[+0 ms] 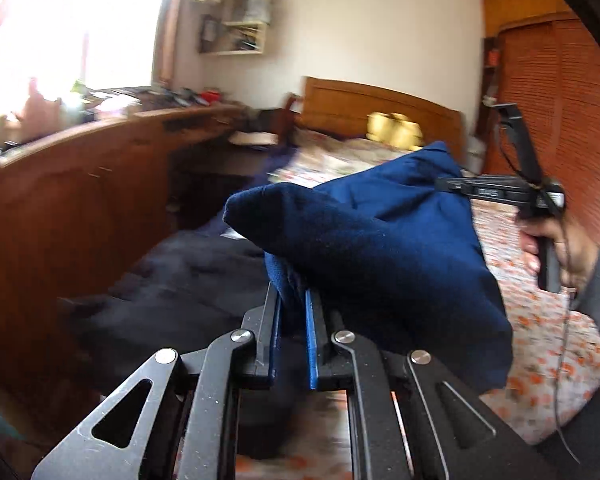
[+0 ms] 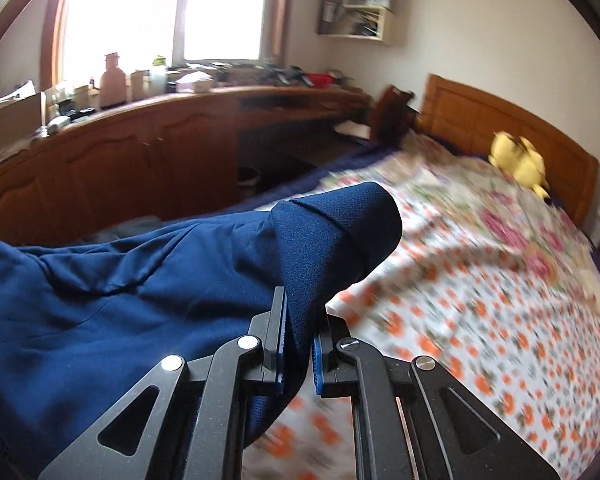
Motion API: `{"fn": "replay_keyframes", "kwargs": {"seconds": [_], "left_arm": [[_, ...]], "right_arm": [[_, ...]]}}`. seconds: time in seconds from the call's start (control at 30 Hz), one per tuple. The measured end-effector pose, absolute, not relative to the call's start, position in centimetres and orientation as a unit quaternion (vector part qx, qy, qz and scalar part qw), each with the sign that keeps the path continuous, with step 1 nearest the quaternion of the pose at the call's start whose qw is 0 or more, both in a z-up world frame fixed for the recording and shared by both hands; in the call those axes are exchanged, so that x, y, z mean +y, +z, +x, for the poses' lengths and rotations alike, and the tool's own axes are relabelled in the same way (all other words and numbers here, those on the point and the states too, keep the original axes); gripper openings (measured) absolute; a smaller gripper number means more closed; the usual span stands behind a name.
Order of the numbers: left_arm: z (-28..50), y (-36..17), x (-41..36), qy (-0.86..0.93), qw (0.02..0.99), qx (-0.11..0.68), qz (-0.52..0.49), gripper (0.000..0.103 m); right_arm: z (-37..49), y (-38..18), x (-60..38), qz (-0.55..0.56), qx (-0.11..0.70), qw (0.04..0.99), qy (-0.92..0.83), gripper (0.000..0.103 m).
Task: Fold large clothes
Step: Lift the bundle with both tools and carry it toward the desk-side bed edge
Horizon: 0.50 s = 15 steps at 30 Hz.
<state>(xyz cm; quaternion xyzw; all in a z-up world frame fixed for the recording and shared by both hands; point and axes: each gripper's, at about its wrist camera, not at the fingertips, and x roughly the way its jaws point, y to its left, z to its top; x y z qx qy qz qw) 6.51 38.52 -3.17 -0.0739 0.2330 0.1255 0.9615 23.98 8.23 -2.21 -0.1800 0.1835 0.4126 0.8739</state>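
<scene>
two grippers, left gripper (image 1: 294, 300) and right gripper (image 2: 300, 320), each clamp one navy garment (image 1: 380, 248) at frame centre; one yellow plush toy (image 2: 520, 164) upper right.

Floral bedspread (image 2: 480, 280) motion-blurred; blue garment (image 2: 100, 280) cut off at left edge

Sunlit window (image 2: 160, 8), wooden cabinets (image 2: 120, 160), floral bed (image 2: 480, 280), white walls (image 1: 360, 20).
</scene>
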Motion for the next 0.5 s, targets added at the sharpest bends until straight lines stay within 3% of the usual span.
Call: {"fn": "replay_keyframes", "kwargs": {"seconds": [0.23,0.4,0.5], "left_arm": [[4.1,-3.4,45.7,0.222,0.941,0.247,-0.058,0.011],[4.1,-6.7,48.7,0.248,0.923,0.285,-0.075,0.012],[3.2,-7.7,49.5,0.261,0.917,0.289,-0.090,0.015]], "right_arm": [[21.1,-2.8,18.5,-0.203,0.186,0.857,0.436,0.010],[21.9,-7.6,21.1,-0.220,0.279,0.819,0.450,0.014],[21.7,-9.8,19.9,-0.235,0.273,0.818,0.449,0.016]]}}
